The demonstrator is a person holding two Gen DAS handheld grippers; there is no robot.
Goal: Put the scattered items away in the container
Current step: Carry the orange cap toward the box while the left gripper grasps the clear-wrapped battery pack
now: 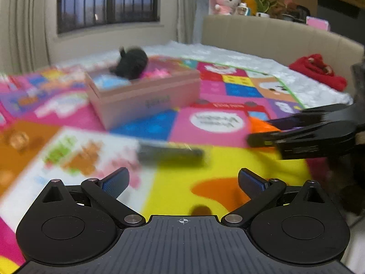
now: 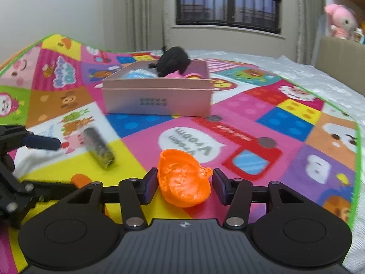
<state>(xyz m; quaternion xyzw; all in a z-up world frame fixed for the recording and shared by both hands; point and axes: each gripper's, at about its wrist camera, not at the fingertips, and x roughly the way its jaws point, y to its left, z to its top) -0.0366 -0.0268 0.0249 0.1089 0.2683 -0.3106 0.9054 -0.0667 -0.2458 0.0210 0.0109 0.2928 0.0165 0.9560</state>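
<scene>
Left gripper [image 1: 182,180] hangs above the play mat [image 1: 228,166] with its blue-padded fingers [image 1: 115,180] spread wide and nothing between them, and just ahead of it lies a dark cylinder [image 1: 170,154] on the yellow and white patches, blurred in this view. From the right wrist the same cylinder [image 2: 98,147] looks grey and metallic, lying flat on the mat [image 2: 285,123] to the left. The right gripper [image 2: 184,183] has its jaws either side of an orange shell-like piece [image 2: 183,181]; the left pad looks to be touching it, the right pad is just beside a small nub on its edge, and I cannot tell whether it is truly pinched. Further back sits the pink box [image 2: 157,96], open on top, with a black plush toy [image 2: 173,60] perched in it beside something pink and something light blue. In the left view that box [image 1: 146,98] sits up and to the left, well apart from the cylinder. A pink plush doll [image 1: 224,0] sits on the ledge behind the headboard.
</scene>
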